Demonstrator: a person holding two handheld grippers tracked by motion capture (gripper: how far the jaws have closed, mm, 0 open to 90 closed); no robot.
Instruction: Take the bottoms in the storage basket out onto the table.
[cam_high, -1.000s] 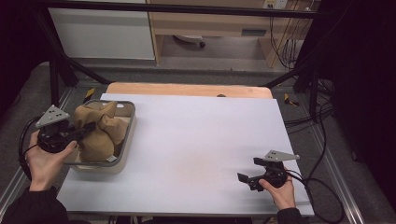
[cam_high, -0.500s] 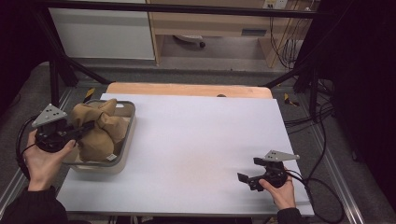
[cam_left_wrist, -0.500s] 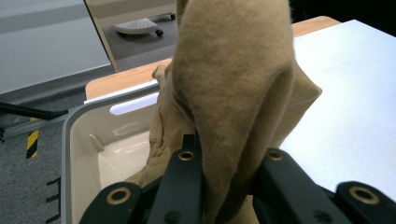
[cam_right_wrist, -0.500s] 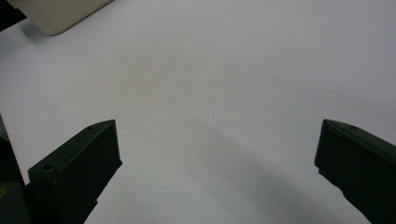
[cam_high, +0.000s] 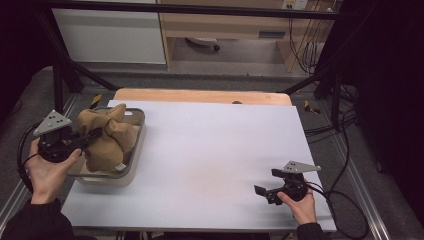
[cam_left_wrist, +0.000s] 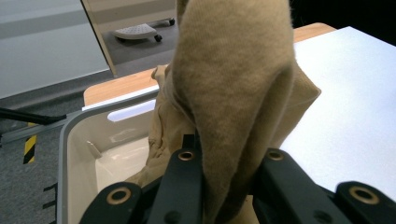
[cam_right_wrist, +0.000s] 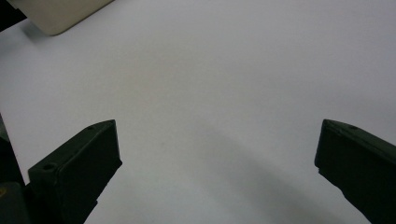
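1. Your right gripper (cam_high: 266, 192) sits nearest you, low over the bare white table (cam_high: 215, 150), jaws spread wide with nothing between them. It is well apart from the work.

2. Your left gripper (cam_high: 92, 135) has its jaws clamped on a fold of the tan cloth (cam_left_wrist: 233, 93); in the left gripper view the fabric is pinched flat between them and rises in a soft peak above.

3. The cloth (cam_high: 107, 140) is bunched in the grey bin (cam_high: 136, 120) at the table's left edge, heaped above the rim.

4. Expect it to be light, limp and a little fuzzy: not slippery, not fragile. It looks likely to drape and trail from whatever point you hold, so one pinch will drag the rest over the rim.

5. Your present hold on a thick fold looks sound. For a second hold, take another fold or an edge well away from the first, so the cloth spreads instead of hanging as a lump.
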